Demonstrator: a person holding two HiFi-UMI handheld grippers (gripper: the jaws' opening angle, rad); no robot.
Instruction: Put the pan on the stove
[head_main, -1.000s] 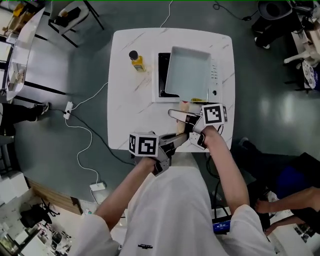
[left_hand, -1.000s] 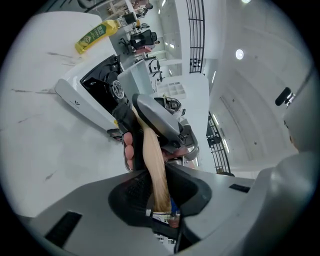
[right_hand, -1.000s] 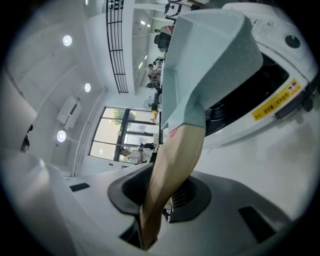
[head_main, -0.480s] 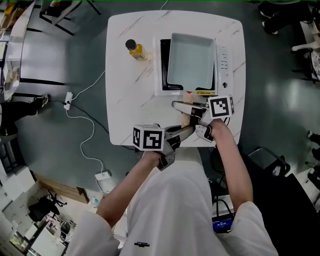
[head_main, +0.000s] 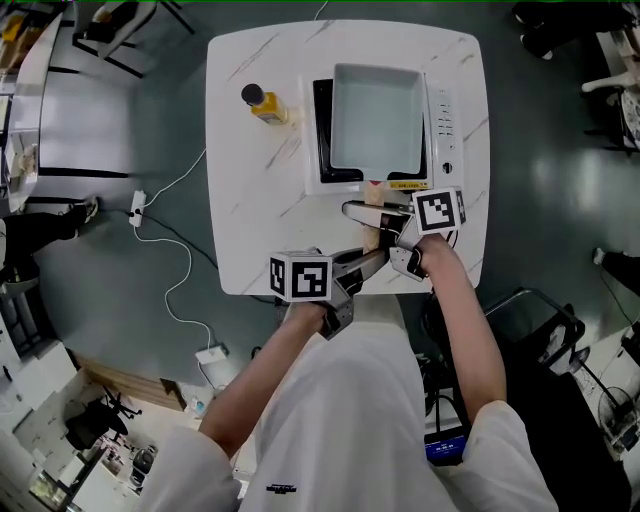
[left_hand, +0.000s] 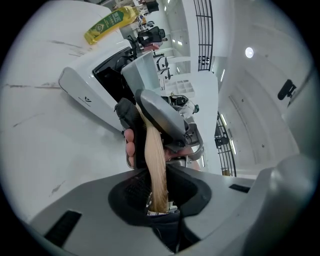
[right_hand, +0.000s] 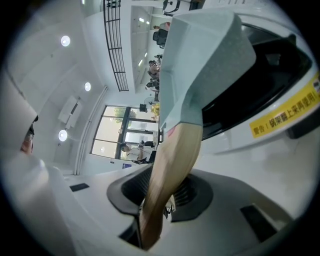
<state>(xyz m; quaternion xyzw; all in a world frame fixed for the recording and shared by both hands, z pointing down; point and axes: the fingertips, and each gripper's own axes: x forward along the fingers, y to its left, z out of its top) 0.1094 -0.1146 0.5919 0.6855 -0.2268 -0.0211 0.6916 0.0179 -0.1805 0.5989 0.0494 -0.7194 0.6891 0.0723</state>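
Note:
A square pale blue-grey pan (head_main: 375, 115) lies over the black top of a white induction stove (head_main: 440, 110) on the white marble table (head_main: 260, 190). Its wooden handle (head_main: 373, 192) points toward me. Both grippers are shut on that handle. My right gripper (head_main: 375, 225) grips it close to the pan, and my left gripper (head_main: 368, 262) holds its end. In the left gripper view the handle (left_hand: 152, 160) runs up from the left gripper (left_hand: 159, 192) to the pan (left_hand: 142, 70). In the right gripper view the handle (right_hand: 170, 170) rises from the right gripper (right_hand: 155, 210) to the pan (right_hand: 205, 55).
A yellow oil bottle (head_main: 262, 103) with a black cap stands left of the stove. The stove's control strip (head_main: 445, 150) runs along its right side. A white cable (head_main: 170, 230) trails over the grey floor to the left of the table.
The head view has shifted, so the table sits higher in the picture. The pan now lies squarer over the stove. Both grippers keep their hold on the handle.

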